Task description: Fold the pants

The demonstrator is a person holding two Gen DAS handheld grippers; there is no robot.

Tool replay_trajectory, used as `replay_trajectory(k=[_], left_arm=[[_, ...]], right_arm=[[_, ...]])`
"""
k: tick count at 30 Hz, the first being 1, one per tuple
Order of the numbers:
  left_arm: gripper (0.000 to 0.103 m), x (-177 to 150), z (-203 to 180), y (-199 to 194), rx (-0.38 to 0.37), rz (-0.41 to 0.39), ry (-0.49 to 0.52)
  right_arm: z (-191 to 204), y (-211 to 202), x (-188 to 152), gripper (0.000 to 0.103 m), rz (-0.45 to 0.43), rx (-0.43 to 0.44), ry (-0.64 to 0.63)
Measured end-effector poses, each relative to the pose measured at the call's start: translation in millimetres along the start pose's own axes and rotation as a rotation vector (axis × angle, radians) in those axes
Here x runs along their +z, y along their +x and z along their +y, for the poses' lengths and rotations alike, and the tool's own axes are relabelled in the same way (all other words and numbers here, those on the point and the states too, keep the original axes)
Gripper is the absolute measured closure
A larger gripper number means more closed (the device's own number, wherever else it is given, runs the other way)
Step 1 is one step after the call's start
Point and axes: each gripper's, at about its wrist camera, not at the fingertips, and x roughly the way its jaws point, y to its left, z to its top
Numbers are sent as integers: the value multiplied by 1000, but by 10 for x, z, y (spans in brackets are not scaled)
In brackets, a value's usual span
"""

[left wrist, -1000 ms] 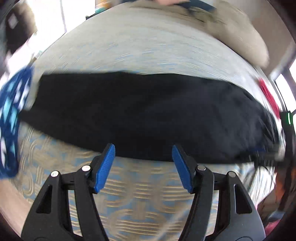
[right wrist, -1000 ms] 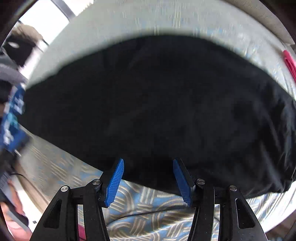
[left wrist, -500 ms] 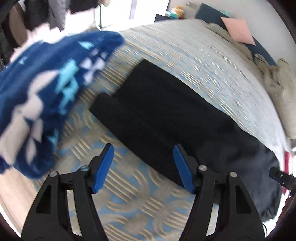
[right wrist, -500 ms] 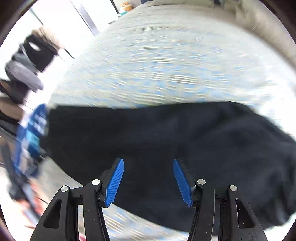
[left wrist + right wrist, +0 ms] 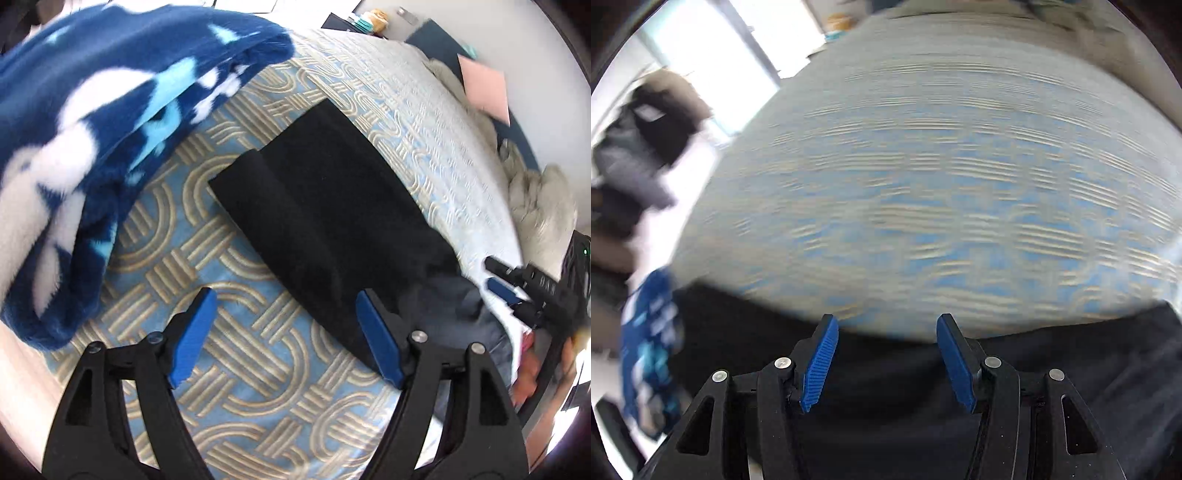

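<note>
Now the pants [image 5: 325,225] lie flat on the bed [image 5: 258,369] as a long black strip, running from 11 o'clock to 4 o'clock in the left view; likely already halved lengthwise. Left gripper [image 5: 286,338] is empty, its jaws having just been opening, wide, beside the strip's near edge, probably for a grasp. Right gripper [image 5: 884,363] is part open, empty, over the far edge. Blanket [image 5: 96,140] sits at 10 o'clock, clear.

A bedroom in a home.
A wide bed with a pale blue bedspread woven with beige interlocking curves [image 5: 236,373] fills both views; a fluffy navy fleece blanket with white and light-blue patches [image 5: 85,147] lies heaped on it, rumpled beige pillows [image 5: 543,206] at the far end.
</note>
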Motion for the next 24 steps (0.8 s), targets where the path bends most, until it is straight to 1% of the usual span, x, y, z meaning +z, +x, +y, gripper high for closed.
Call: replay_trajectory(k=[1,2,5,6,7,8,9,10,11,12,13,14,16,17,18,19,20,21,22,23,24], left_arm=[[22,13,9,10,-9,2,-8],[22,23,11,22,-11,5,-9],[19,51,-11,36,-17,10,-13],[19,61,-17,43,-16,15,-14],[19,63,-10,48,-17,18,-19],[19,70,-6,49,-24,19,-27],[19,98,-21,73,-30,21,-33],[19,105,-8,74,-38,23,-41],[19,107,4,71,-44,26,-47],[19,162,-1,104,-47,31,-50],[19,164,2,96,-50,36,-51],[19,162,7,88,-58,38,-51],[18,166,2,113,-85,49,-44],[18,178,5,143,-86,53,-46],[15,204,-5,184,-84,56,-57],[7,234,-17,219,-97,48,-75],[5,265,-29,219,-107,36,-89],[5,303,-47,253,-103,20,-111],[5,332,-58,280,-97,12,-126],[5,366,-72,302,-96,3,-140],[18,390,-77,307,-98,-3,-147]], right_arm=[[170,45,6,46,33,10,-58],[421,94,-96,46,76,-7,-138],[627,351,-119,46,153,-76,-229],[669,388,-155,50,162,-99,-236],[685,456,-118,61,160,-118,-242],[712,467,-88,96,128,-120,-253],[747,450,-31,101,103,-123,-263],[755,436,50,101,81,-136,-251],[763,418,182,101,22,-170,-230],[751,409,263,101,-5,-214,-222],[729,414,351,101,-10,-249,-216],[677,402,416,100,3,-243,-211],[736,288,428,98,34,-102,-210],[747,179,334,93,55,-13,-246],[767,90,238,85,66,8,-278],[814,17,103,80,75,11,-320],[810,-36,12,76,79,11,-347],[836,-44,-64,75,85,10,-362],[832,-48,-158,75,99,11,-370],[941,16,-279,75,123,21,-369],[956,31,-323,75,136,28,-361]])
